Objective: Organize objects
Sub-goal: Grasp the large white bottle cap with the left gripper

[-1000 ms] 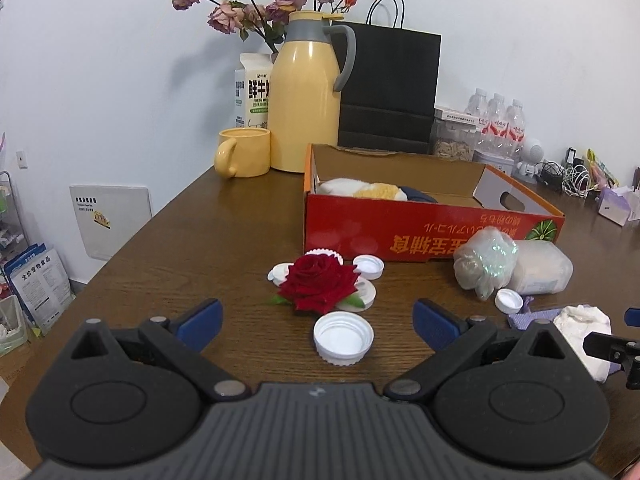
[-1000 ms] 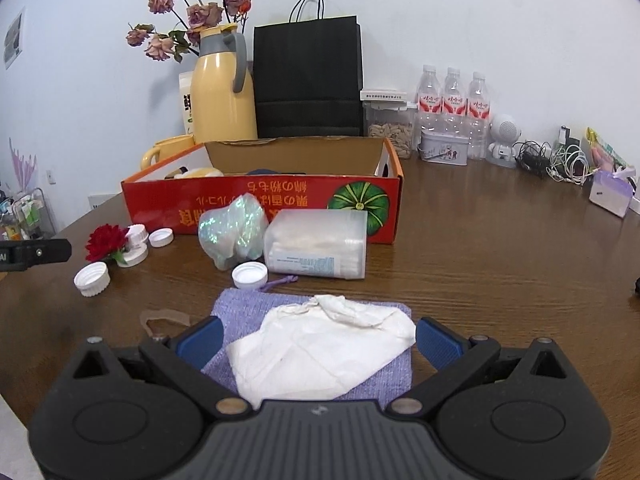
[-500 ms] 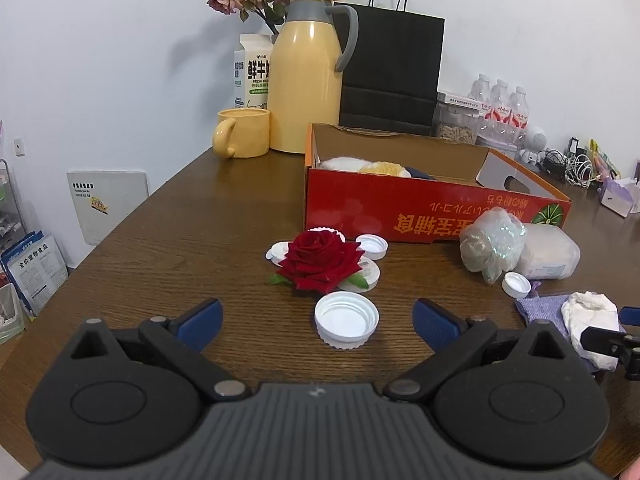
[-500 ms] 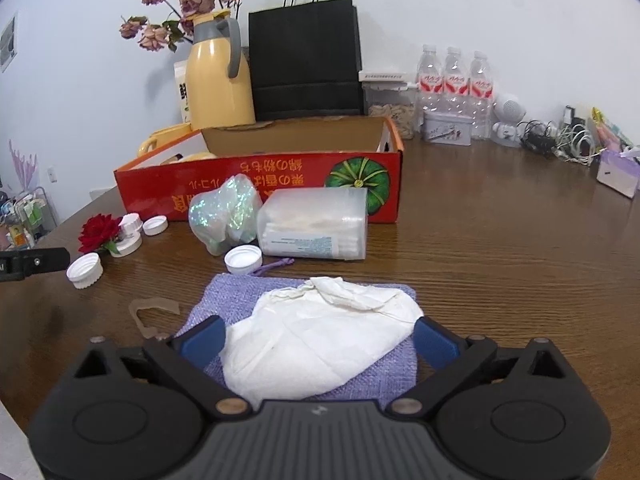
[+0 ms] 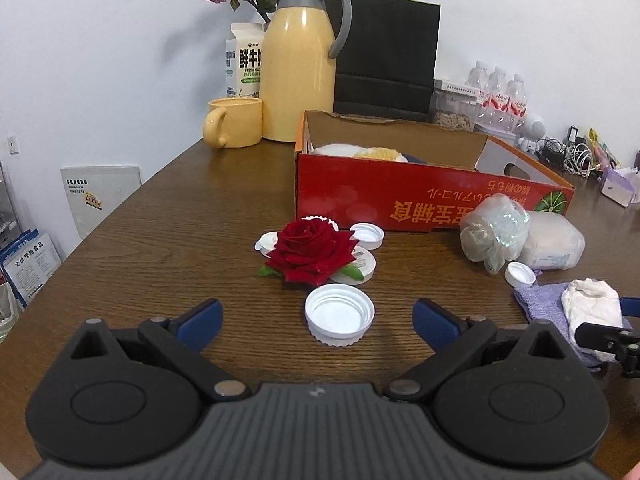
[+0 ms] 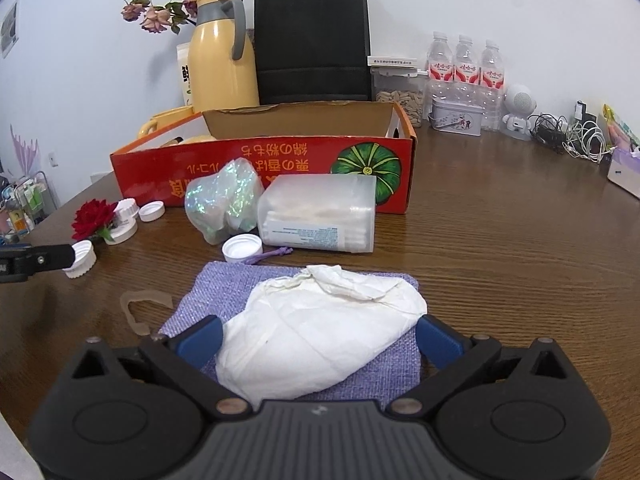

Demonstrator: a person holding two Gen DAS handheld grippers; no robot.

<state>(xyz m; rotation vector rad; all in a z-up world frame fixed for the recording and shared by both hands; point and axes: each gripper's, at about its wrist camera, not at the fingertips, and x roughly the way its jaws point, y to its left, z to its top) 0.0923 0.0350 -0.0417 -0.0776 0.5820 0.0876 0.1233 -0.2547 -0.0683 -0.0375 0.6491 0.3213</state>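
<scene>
Tissue (image 6: 320,340) lies crumpled on the purple pouch (image 6: 224,292) on the counter (image 6: 500,260), dead ahead between the spread fingers of the empty right hand-held gripper (image 6: 318,336) — long axis crosswise; the left hand-held gripper (image 5: 318,318), also spread, faces a cap (image 5: 339,314).

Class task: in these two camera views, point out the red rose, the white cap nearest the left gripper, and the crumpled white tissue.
red rose (image 5: 310,254), left wrist view, centre of petals.
white cap (image 5: 339,313), left wrist view, inner floor.
crumpled white tissue (image 6: 320,336), right wrist view, middle of sheet.
</scene>
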